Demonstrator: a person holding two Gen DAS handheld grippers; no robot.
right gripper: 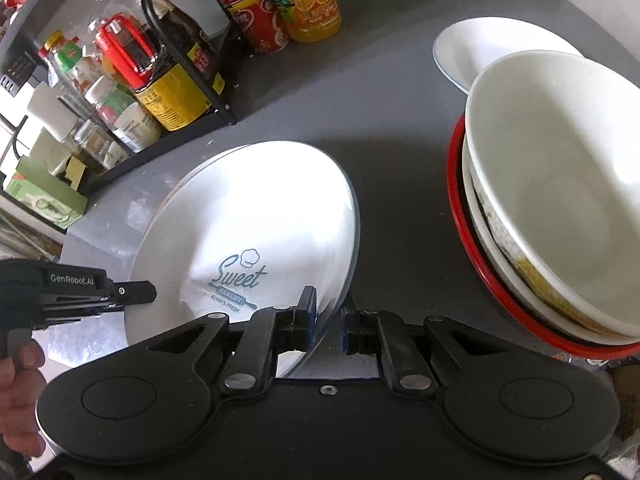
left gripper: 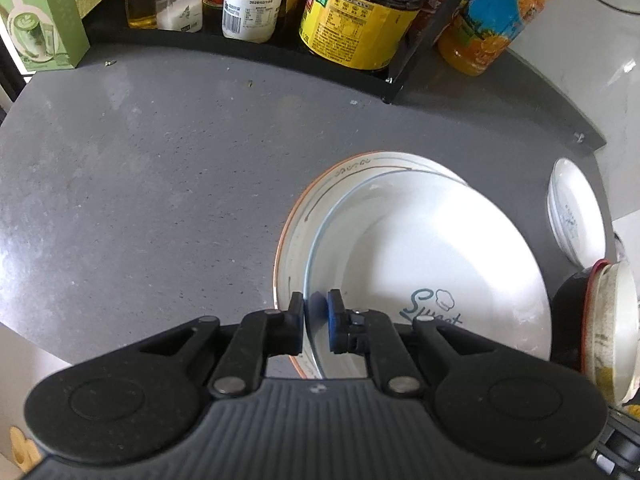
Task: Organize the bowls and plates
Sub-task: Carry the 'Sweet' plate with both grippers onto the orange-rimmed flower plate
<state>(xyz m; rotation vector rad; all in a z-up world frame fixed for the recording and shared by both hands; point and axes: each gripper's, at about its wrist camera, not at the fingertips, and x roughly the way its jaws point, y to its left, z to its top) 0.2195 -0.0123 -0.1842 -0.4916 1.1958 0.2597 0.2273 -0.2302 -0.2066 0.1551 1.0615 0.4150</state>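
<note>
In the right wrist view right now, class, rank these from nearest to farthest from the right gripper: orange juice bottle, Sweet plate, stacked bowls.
1. Sweet plate: its rim sits between the right gripper pads.
2. Stacked bowls: to the right.
3. Orange juice bottle: far back, by the rack.

Bright daylight, glare on plate [right gripper: 256,216], fisheye-warped edges.

A white "Sweet" plate [left gripper: 432,264] was stacked, tilted, on a patterned plate [left gripper: 320,196]; nested bowls [right gripper: 560,184] were placed nearby.
</note>
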